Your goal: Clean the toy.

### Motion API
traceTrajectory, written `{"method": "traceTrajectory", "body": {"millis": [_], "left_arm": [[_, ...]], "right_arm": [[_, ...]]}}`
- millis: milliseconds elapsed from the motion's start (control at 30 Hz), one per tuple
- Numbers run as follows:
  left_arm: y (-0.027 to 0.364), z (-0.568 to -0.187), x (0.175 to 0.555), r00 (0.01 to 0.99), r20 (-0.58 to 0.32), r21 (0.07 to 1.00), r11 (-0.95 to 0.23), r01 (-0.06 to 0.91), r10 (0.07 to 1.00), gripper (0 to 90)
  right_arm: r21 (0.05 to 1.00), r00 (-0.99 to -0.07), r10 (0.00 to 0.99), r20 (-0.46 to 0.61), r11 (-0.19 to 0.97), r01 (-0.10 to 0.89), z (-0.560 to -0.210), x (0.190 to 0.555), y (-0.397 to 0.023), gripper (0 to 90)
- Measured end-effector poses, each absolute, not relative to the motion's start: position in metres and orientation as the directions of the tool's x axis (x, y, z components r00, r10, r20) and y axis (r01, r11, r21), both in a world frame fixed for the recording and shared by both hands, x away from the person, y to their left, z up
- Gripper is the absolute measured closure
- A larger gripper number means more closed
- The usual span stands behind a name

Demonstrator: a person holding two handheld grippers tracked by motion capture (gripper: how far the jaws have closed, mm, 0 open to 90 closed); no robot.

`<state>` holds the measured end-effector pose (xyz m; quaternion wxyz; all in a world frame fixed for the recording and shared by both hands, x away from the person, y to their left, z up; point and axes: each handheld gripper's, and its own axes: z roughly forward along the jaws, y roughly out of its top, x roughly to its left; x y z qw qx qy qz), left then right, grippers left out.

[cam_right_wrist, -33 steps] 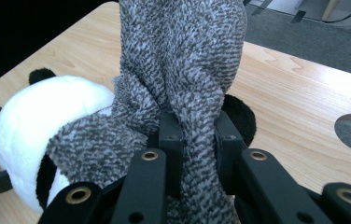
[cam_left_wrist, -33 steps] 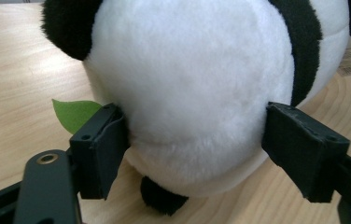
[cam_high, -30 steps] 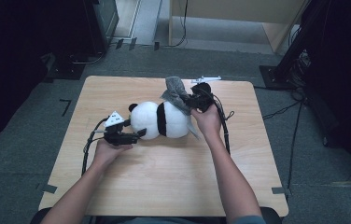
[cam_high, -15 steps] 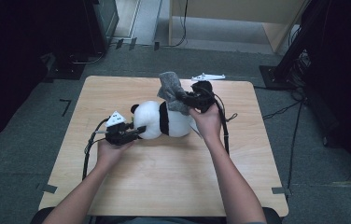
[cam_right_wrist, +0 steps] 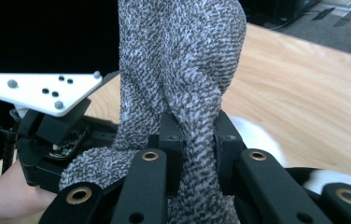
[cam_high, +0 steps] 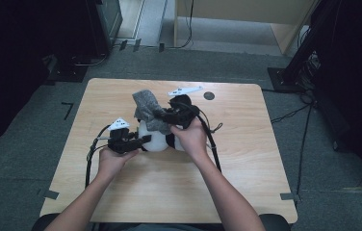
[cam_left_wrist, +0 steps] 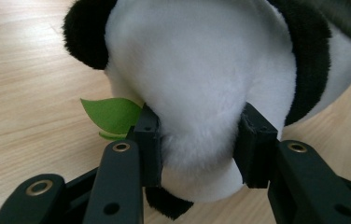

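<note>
The panda [cam_high: 162,137] sits mid-table with the grey cloth [cam_high: 146,109] bunched over its far side, both grippers pressed against it, so the centre is crowded. Bare wood lies open on the table [cam_high: 265,163] to the right, along the near edge and at the far left corner. A small dark disc [cam_high: 209,96] lies near the far edge, and cables [cam_high: 90,161] loop left of the left hand [cam_high: 112,161].

No readable text, label, brand, number or sign anywhere.

surface: wooden table [cam_high: 246,183] | on it: plush panda [cam_high: 157,139], dark round mark [cam_high: 209,95]
</note>
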<state>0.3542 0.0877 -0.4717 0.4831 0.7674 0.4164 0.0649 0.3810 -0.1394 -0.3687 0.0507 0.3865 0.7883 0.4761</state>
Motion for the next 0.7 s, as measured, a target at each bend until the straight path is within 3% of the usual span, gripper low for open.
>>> {"method": "traceTrajectory", "body": {"millis": [167, 333, 700], "left_arm": [[0.083, -0.475, 0.353, 0.628, -0.26, 0.809, -0.19, 0.557, 0.733, 57.8], [0.081, -0.481, 0.358, 0.604, -0.279, 0.789, -0.18, 0.587, 0.746, 58.5], [0.081, -0.482, 0.364, 0.611, -0.286, 0.781, -0.189, 0.595, 0.738, 59.0]], "right_arm": [[0.755, -0.686, 0.661, 0.305, 0.272, 0.597, -0.387, 0.386, -0.122, 79.0], [0.747, -0.682, 0.703, 0.203, 0.339, 0.572, -0.409, 0.392, -0.117, 78.9], [0.741, -0.63, 0.759, 0.164, 0.327, 0.586, -0.405, 0.4, -0.148, 79.1]]}}
